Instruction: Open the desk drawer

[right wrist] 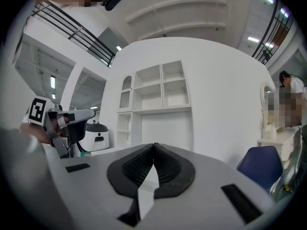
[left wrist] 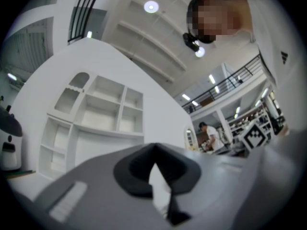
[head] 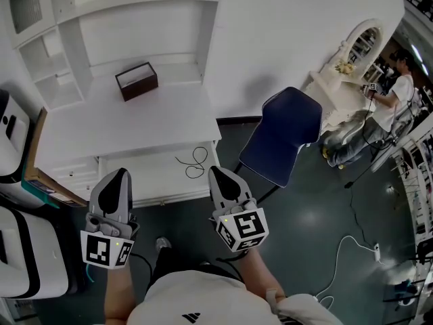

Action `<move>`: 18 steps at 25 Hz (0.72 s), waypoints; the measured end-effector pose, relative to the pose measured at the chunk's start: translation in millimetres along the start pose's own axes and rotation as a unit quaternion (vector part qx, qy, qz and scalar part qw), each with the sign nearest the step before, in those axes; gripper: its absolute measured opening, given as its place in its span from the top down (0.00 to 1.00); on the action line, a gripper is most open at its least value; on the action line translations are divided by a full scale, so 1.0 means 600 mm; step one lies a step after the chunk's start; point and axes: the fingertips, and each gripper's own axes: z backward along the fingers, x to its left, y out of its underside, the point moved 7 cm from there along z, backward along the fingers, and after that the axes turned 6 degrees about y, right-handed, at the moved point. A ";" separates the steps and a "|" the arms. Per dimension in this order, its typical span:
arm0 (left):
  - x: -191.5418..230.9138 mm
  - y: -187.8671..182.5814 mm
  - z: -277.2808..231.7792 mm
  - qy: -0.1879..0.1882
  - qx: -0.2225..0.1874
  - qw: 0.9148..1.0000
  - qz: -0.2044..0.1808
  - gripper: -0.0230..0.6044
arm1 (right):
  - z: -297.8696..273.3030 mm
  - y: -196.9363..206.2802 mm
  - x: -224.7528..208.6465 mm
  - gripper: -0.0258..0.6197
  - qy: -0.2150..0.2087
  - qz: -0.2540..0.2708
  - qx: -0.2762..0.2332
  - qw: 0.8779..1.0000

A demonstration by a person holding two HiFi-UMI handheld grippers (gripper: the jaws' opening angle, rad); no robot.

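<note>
Both tools closed tight, empty: left tool [head: 120, 173], right tool [head: 216, 170]. At 12 o'clock the drawer [head: 149, 176] looks pulled out, cable [head: 193, 162] inside; task likely done.

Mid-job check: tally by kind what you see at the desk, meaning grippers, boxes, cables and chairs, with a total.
Grippers: 2, the left gripper and the right gripper
Brown box: 1
Black cable: 1
Blue chair: 1
Total: 5
</note>
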 end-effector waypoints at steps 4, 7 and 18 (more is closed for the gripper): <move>-0.012 -0.008 -0.003 0.002 -0.002 1.000 -0.002 0.96 | 0.018 -0.023 -0.015 0.96 0.012 0.007 -0.014 1.000; -0.020 -0.012 -0.004 0.002 -0.002 1.000 -0.002 0.96 | 0.032 -0.034 -0.022 0.96 0.017 0.016 -0.021 1.000; -0.046 -0.020 -0.007 0.003 -0.009 1.000 0.000 0.96 | 0.067 -0.053 -0.034 0.96 0.018 0.025 -0.041 0.999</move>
